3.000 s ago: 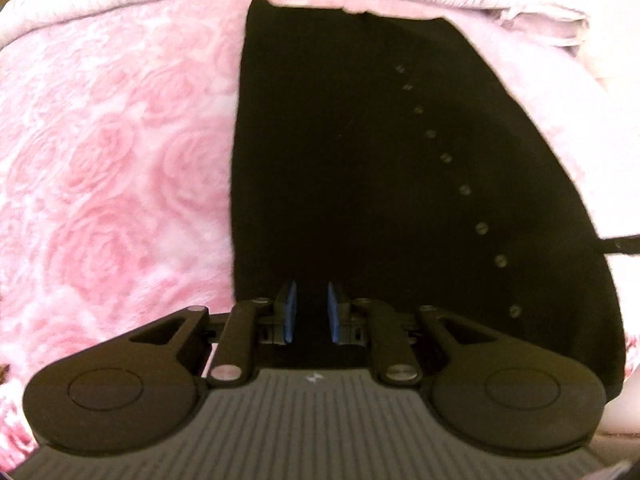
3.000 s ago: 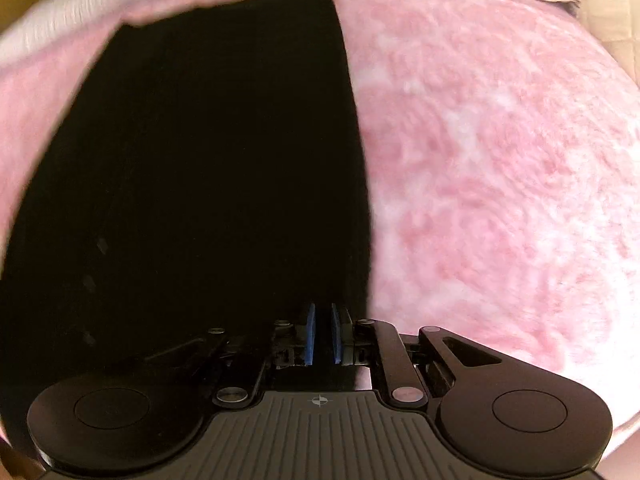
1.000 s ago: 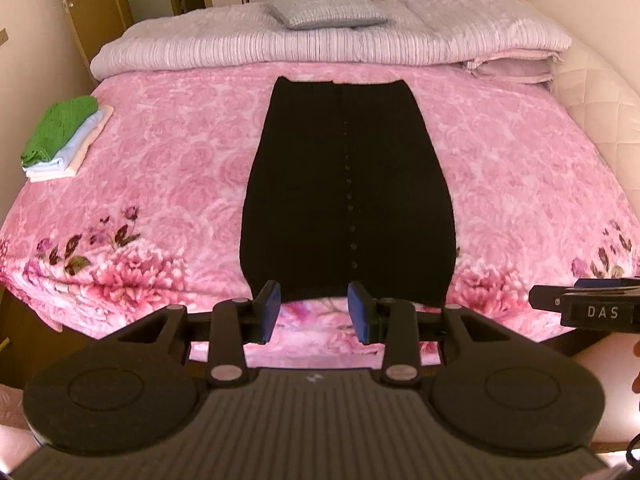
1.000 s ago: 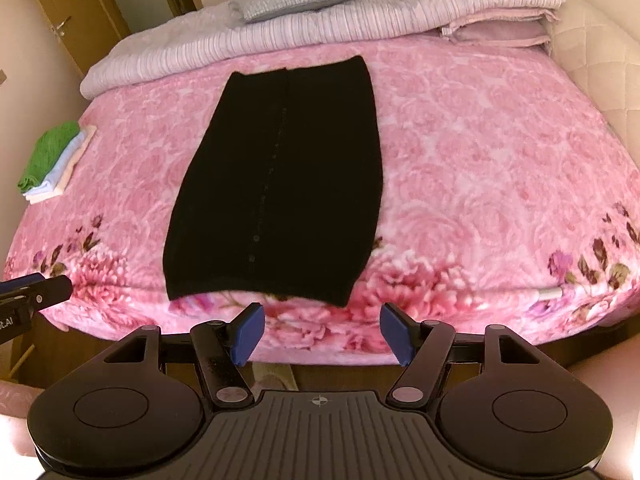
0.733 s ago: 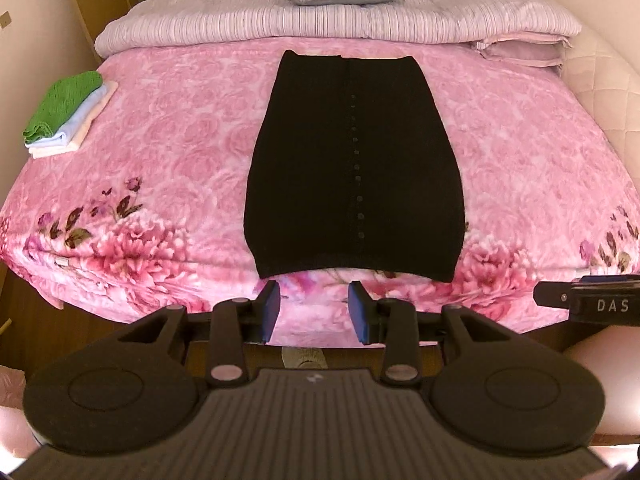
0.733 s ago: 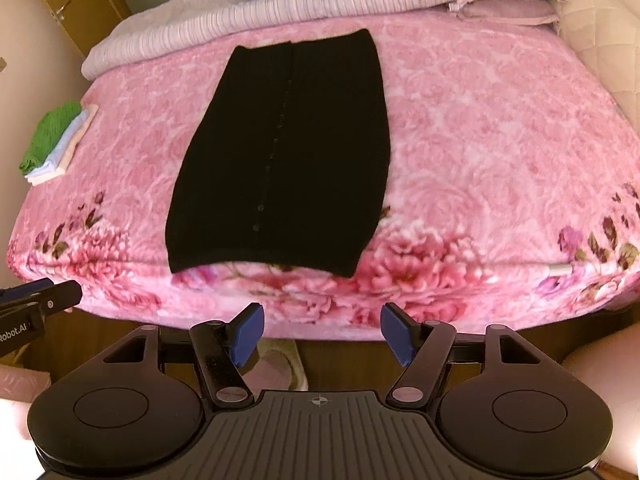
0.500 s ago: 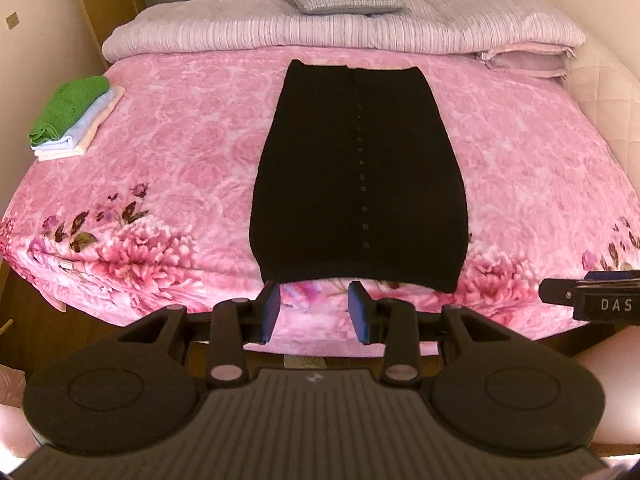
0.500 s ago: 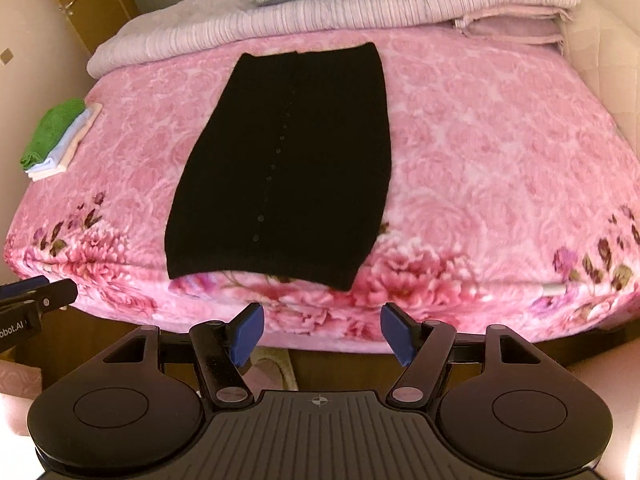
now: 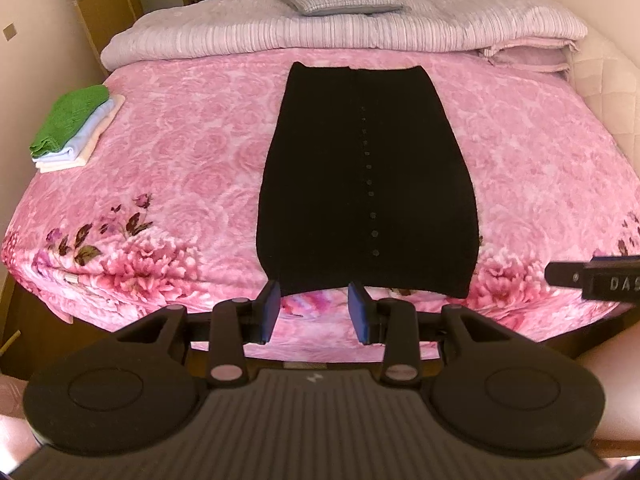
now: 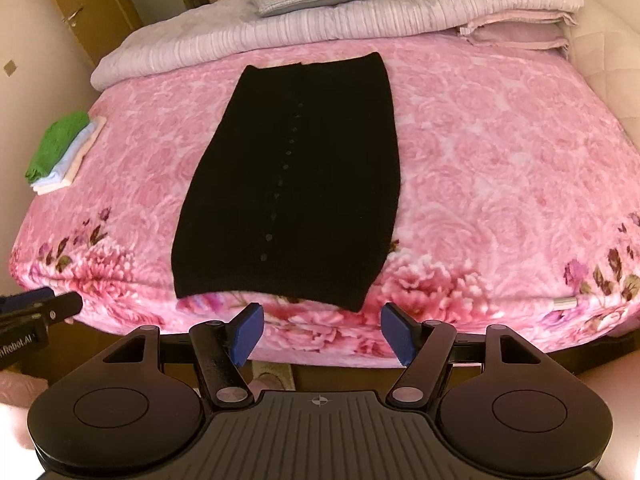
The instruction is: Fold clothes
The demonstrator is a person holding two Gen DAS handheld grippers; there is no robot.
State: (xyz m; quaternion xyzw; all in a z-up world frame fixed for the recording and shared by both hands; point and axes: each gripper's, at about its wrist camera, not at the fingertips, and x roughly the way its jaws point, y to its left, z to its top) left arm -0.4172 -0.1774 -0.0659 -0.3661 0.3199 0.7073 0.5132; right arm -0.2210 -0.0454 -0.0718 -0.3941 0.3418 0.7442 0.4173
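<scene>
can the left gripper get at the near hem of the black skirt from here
Probably yes. The left gripper is open and empty, just short of the black skirt, whose hem lies flat at the bed edge, unobstructed.

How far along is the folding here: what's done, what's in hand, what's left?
Done: a folded stack sits at the bed's left edge. In hand: nothing; the left gripper and right gripper are open and empty, short of the bed. Left: the black skirt lies flat, unfolded, on the pink blanket.
</scene>
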